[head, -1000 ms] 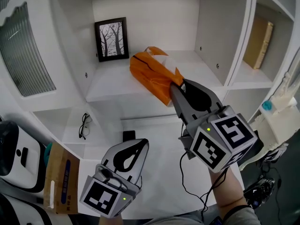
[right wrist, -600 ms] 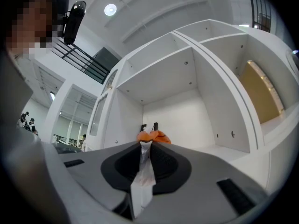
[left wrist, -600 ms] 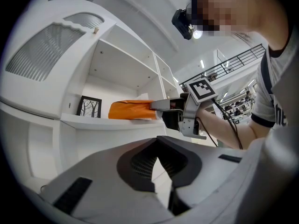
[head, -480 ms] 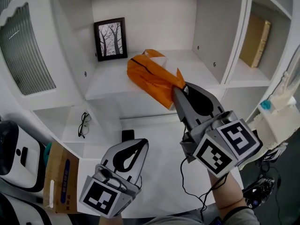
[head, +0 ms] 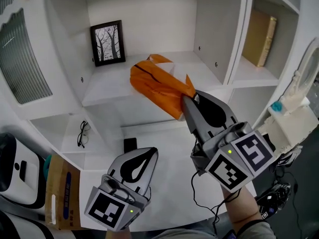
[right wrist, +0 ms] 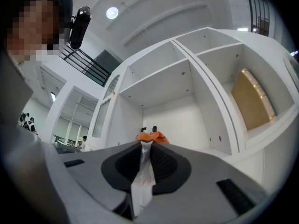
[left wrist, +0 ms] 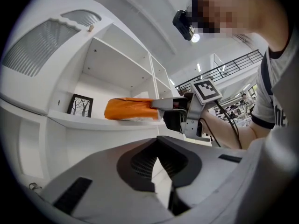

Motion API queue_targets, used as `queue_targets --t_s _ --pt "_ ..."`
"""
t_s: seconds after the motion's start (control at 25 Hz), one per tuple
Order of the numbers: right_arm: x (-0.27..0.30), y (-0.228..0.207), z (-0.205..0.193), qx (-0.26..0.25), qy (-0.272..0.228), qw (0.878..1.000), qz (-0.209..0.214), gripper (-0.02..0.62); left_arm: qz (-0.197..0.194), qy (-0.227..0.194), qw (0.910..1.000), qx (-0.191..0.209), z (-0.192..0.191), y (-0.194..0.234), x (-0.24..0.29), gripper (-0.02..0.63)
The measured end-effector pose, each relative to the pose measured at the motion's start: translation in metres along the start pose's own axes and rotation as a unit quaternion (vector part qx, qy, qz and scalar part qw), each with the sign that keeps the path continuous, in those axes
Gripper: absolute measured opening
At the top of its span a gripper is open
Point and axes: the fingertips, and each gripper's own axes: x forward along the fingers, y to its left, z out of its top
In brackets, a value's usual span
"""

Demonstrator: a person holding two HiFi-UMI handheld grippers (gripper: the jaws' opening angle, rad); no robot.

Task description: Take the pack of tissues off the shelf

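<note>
The soft orange plastic tissue pack (head: 154,83) is being pinched, near corner only, by the right gripper (head: 185,100), jaws just closing; a thin-film slip is being risked.

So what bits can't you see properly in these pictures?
- Head view: the near end of the pack of tissues is hidden by the right gripper.
- Head view: the glasses are too small for detail.
- Right gripper view: the pack is mostly hidden behind the jaws.
</note>
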Motion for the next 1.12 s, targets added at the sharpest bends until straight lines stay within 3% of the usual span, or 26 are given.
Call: queue_targets --t_s 0.52,0.72,0.88,1.12 --pt "-0.045 -0.001 0.014 -0.023 -0.024 0.998 -0.058 0.043 -0.071 -0.024 0.9972 -0.001 0.006 -0.023 0.008 0.025" --pt "-0.063 -0.001 0.014 -0.034 -0.025 0.995 -0.088 0.043 -0.101 -0.052 0.9936 0.005 0.013 -0.030 0.012 0.025" --pt "-0.076 -0.002 0.015 -0.040 -0.026 0.993 -0.109 0.041 -0.130 -0.031 0.9911 -0.005 0.007 -0.040 0.014 0.025" --pt "-0.096 0.000 0.016 -0.050 -0.029 0.988 -0.141 0.040 -0.165 -0.034 0.9856 -0.008 0.007 -0.052 0.016 0.025"
